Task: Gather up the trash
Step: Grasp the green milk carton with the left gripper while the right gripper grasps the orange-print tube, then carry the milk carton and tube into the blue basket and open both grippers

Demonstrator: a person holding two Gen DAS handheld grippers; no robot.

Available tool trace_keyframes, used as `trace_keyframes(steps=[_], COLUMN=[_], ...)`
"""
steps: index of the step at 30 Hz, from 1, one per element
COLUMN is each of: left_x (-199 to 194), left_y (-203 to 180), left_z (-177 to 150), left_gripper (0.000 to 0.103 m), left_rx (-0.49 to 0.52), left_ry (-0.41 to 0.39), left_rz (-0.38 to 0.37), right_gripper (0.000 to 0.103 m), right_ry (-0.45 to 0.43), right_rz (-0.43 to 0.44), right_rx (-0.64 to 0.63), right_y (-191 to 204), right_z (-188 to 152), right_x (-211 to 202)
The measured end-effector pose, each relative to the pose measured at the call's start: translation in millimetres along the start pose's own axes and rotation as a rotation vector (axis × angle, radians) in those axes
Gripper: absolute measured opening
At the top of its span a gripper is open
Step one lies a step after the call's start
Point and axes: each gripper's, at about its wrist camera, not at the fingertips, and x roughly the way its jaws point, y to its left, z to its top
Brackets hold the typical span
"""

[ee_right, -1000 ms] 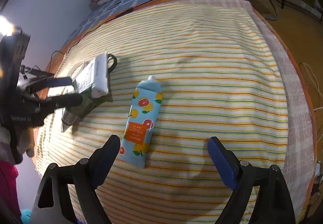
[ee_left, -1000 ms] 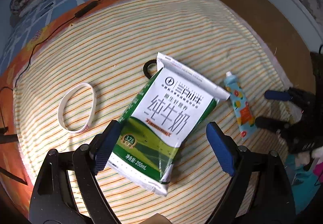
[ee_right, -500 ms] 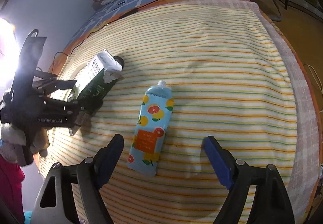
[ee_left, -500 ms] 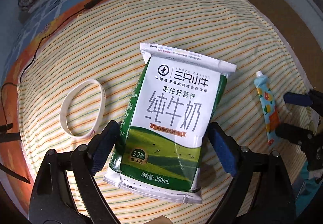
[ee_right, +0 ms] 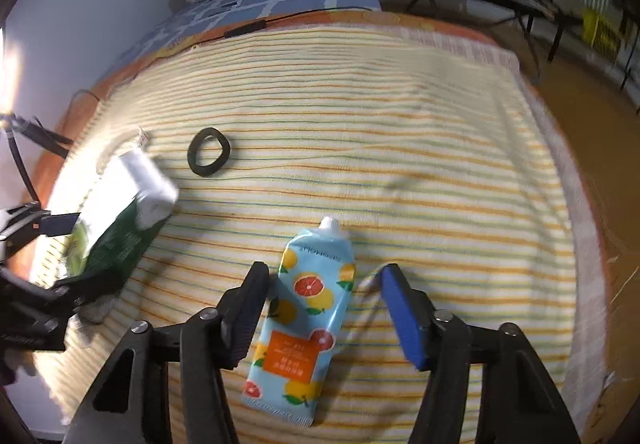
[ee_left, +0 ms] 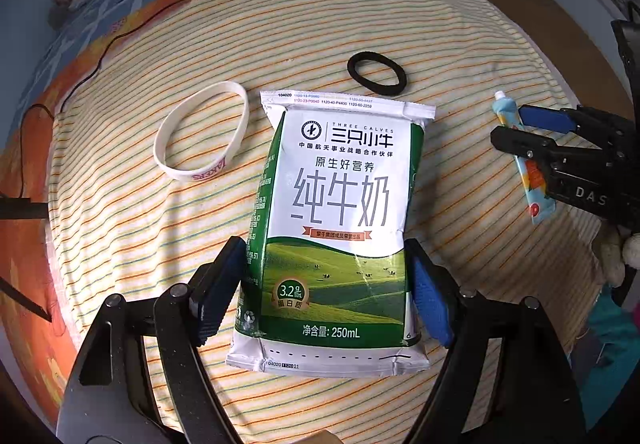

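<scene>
Nothing had been collected yet; both pieces of trash still lay on the striped bedsheet, and no bin showed in either view. The left gripper straddled the milk pouch, its jaws just closing and near the pouch's sides, though contact could not be made out. The right gripper had just been narrowing around the fruit-print tube, with a gap left on the right side. I judged both grasps to be about to finish, with lifting and disposal remaining.

The pouch read "THREE CALVES", "3.2g" and "250mL" beside Chinese characters. A white wristband carried pink lettering, upside down. A black hair tie lay farther off.
</scene>
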Motion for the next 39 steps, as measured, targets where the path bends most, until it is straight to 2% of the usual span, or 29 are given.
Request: trace_keyframes(steps=[2,7,13,26,35,39], left_x=[1.6,9.0,3.3,-55.7,-94.8,-110.6], left_y=[-0.2,-0.9,-1.8,0.4,-17.4,-27.3], left_z=[4.9,22.5,13.7,-54.0,-106.4,-128.5], left_gripper=[0.081,0.082,0.079,0.079,0.079,0.079], left_rx=[-0.015,-0.06,-0.07,-0.117,-0.129,-0.13], left_ry=[0.011,0.001,-0.051,-0.119,-0.153,-0.165], left_rz=[0.005,-0.003,-0.002,-0.011,0.001,0.007], right_gripper=[0.045,0.041,0.039,0.038,0.037,0.035], right_ry=[-0.006,-0.011,-0.017,-0.094,-0.171,-0.195], right_rz=[-0.013,0.001,0.044,0.133,0.12,0.142], right_rx=[-0.007,0.013,0.031,0.005,-0.059,-0.053], right_y=[-0.6,-5.5,-6.9,9.7,23.8,23.5], right_z=[-1.4,-3.2,-6.5,-29.1,-52.7,-66.6], right_x=[-2.0,-4.8,-10.5,-58.2,-96.0,-114.2])
